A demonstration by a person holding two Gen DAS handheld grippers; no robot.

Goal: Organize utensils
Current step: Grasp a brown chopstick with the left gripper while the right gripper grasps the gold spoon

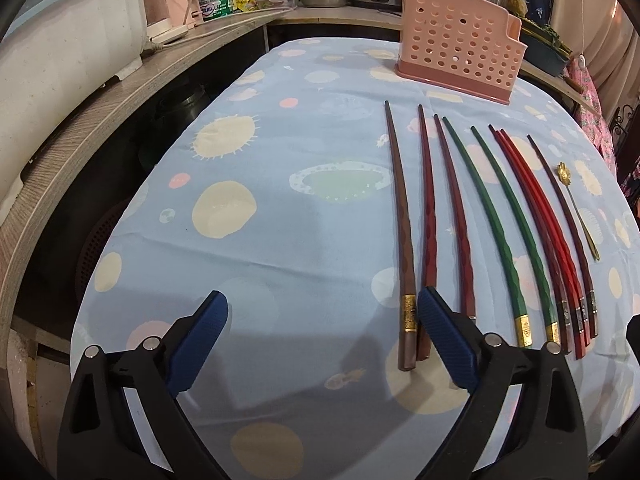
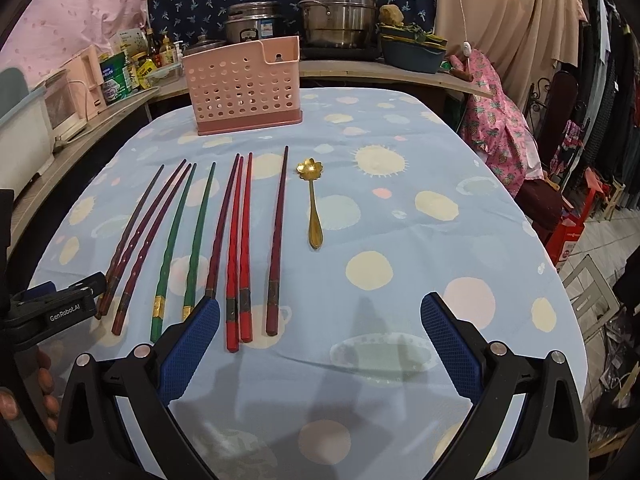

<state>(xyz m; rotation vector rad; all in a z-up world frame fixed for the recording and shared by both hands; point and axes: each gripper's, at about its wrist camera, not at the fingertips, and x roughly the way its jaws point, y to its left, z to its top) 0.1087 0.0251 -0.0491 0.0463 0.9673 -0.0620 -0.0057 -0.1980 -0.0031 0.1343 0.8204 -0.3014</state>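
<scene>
Several chopsticks lie side by side on the blue patterned tablecloth: brown and dark red ones [image 1: 400,216] [image 2: 136,236], a green pair [image 1: 492,216] [image 2: 184,236], a bright red pair [image 1: 536,216] [image 2: 240,240] and a dark one [image 2: 279,236]. A gold flower-shaped spoon [image 2: 313,200] [image 1: 576,208] lies right of them. A pink perforated utensil holder [image 1: 456,40] [image 2: 244,84] stands at the far edge. My left gripper [image 1: 322,312] is open and empty, left of the brown chopsticks' near ends; it also shows in the right wrist view [image 2: 60,304]. My right gripper [image 2: 320,312] is open and empty, near the red chopsticks' handles.
The tablecloth [image 2: 400,216] covers the whole table. Behind it a counter holds pots [image 2: 340,8], a rice cooker [image 2: 252,24], bottles and a white container [image 1: 60,48]. A chair with pink fabric [image 2: 500,116] stands to the right.
</scene>
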